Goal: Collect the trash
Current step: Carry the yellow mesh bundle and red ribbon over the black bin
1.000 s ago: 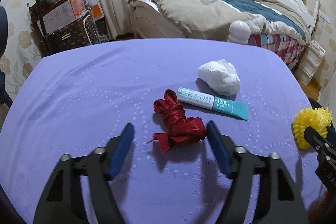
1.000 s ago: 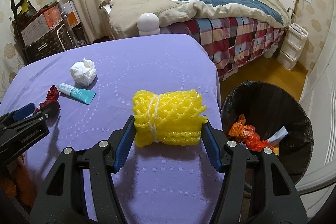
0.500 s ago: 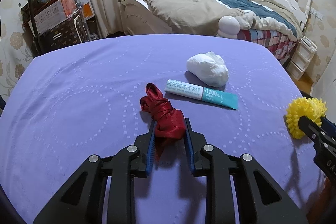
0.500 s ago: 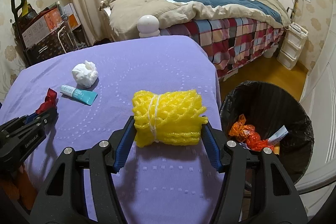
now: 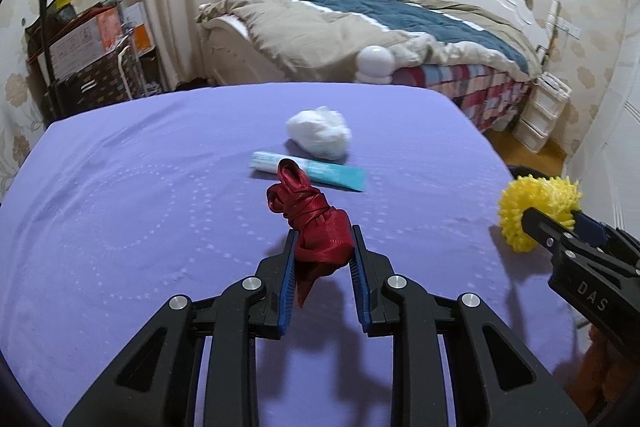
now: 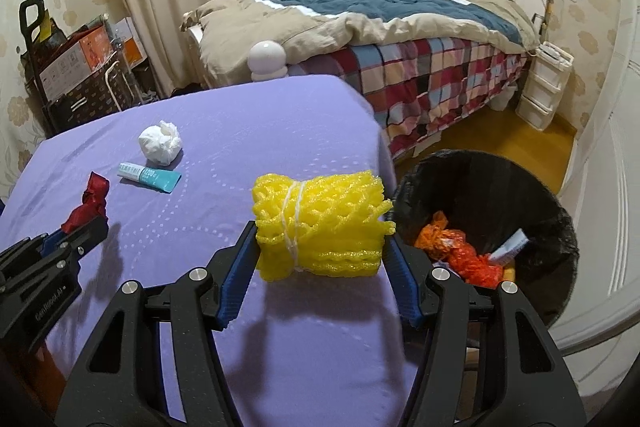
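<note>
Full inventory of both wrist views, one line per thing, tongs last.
ribbon: 1, red, in left tongs above table
foam net: 1, yellow, in right tongs
tissue wad: 1, white, far on table
tube: 1, white and teal, beside tissue wad
table: 1, purple cloth
trash bin: 1, black liner, right of table, orange wrappers inside
bed: 1, beige and blue quilt, behind
left tongs: 1, black with blue pads, shut
right tongs: 1, same, shut

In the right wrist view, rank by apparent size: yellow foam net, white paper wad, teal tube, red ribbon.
1. yellow foam net, though it is nearest the camera, which inflates it
2. teal tube and white paper wad, too alike to rank
3. red ribbon, partly hidden by the left gripper
</note>
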Action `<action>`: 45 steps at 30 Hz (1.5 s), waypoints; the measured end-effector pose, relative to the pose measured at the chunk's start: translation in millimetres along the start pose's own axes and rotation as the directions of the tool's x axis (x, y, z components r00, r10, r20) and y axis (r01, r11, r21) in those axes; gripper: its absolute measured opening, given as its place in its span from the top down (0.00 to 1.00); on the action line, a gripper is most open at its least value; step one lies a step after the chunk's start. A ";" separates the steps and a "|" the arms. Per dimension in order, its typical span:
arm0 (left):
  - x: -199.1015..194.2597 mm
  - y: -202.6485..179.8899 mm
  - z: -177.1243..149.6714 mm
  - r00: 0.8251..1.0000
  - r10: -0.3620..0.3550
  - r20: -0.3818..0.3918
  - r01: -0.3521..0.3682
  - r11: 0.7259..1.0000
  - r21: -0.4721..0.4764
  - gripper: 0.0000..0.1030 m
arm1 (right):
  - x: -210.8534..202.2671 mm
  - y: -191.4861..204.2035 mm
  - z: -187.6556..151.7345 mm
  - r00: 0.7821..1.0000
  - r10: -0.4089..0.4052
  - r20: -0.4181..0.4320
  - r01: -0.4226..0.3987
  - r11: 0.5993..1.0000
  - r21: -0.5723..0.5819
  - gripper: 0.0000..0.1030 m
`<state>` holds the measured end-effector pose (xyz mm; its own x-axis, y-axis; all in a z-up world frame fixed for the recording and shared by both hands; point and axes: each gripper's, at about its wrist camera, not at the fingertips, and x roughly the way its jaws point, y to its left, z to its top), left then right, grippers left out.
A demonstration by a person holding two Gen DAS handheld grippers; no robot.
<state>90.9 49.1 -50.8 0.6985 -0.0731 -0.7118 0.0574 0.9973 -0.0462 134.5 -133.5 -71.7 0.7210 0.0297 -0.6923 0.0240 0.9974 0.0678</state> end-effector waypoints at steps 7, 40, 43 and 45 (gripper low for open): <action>-4.6 -35.6 0.5 0.998 -0.054 0.012 0.054 0.997 0.060 0.75 | -16.5 -30.0 -5.7 0.999 -0.049 0.021 0.048 0.998 0.037 0.43; 41.7 -217.7 26.3 0.980 -0.197 -0.001 0.188 0.934 0.304 0.75 | -4.3 -181.2 -0.9 0.972 -0.235 0.003 0.228 0.947 0.225 0.43; 46.7 -225.4 28.1 0.981 -0.193 -0.003 0.184 0.931 0.314 0.75 | -0.5 -188.3 1.4 0.971 -0.237 0.000 0.231 0.945 0.233 0.43; 50.1 -230.0 29.1 0.982 -0.190 -0.003 0.181 0.930 0.319 0.75 | 1.3 -191.9 1.8 0.971 -0.239 -0.002 0.233 0.943 0.236 0.43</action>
<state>133.5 -184.2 -55.5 0.6728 -0.2613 -0.6922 0.4074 0.9118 0.0518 132.1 -325.0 -84.3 0.6930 -0.2096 -0.6897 0.3543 0.9323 0.0726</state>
